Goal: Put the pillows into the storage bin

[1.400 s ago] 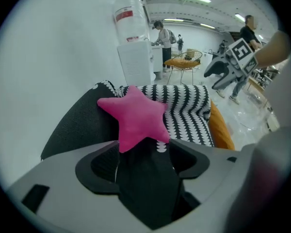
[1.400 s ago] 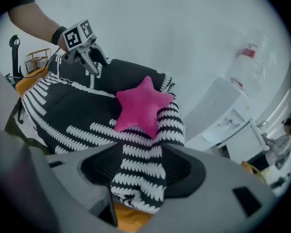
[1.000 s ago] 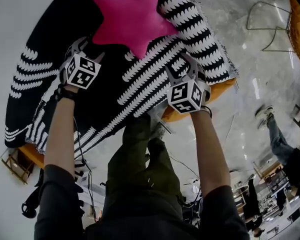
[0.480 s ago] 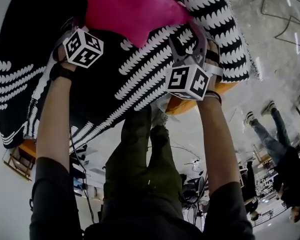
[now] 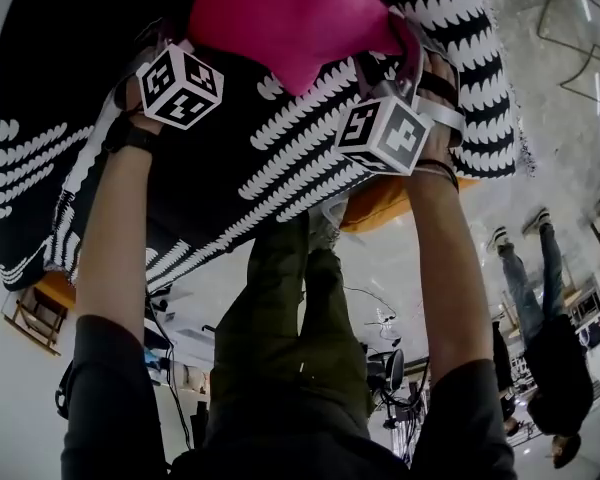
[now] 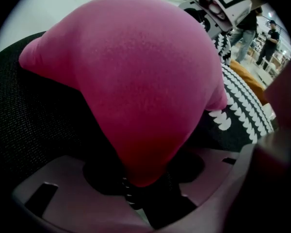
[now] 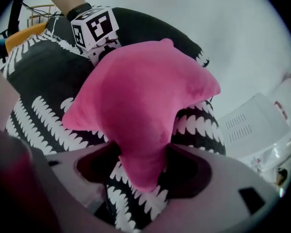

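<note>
A pink star pillow (image 5: 280, 18) lies on a black-and-white patterned blanket (image 5: 330, 158) at the top of the head view. My left gripper (image 5: 183, 46) is at the star's left point. In the left gripper view, that point (image 6: 140, 144) sits pinched between the jaws, which have just been closing, and the gripper (image 6: 140, 181) is shut on it. My right gripper (image 5: 405, 48) is at the star's right point. Its jaws have just been opening, with the pillow's point (image 7: 143, 159) between them, and the gripper (image 7: 143, 176) stands open around it.
The blanket drapes over an orange seat (image 5: 380, 203). A white slotted container (image 7: 254, 125) stands beyond the blanket's far edge. A wire-frame chair (image 5: 580, 38) is on the marble floor at the upper right. Other people (image 5: 550, 368) stand at the lower right.
Both grippers have moved up the picture to the pillow. The left jaws have closed onto its left point. The right jaws now straddle the right point.
</note>
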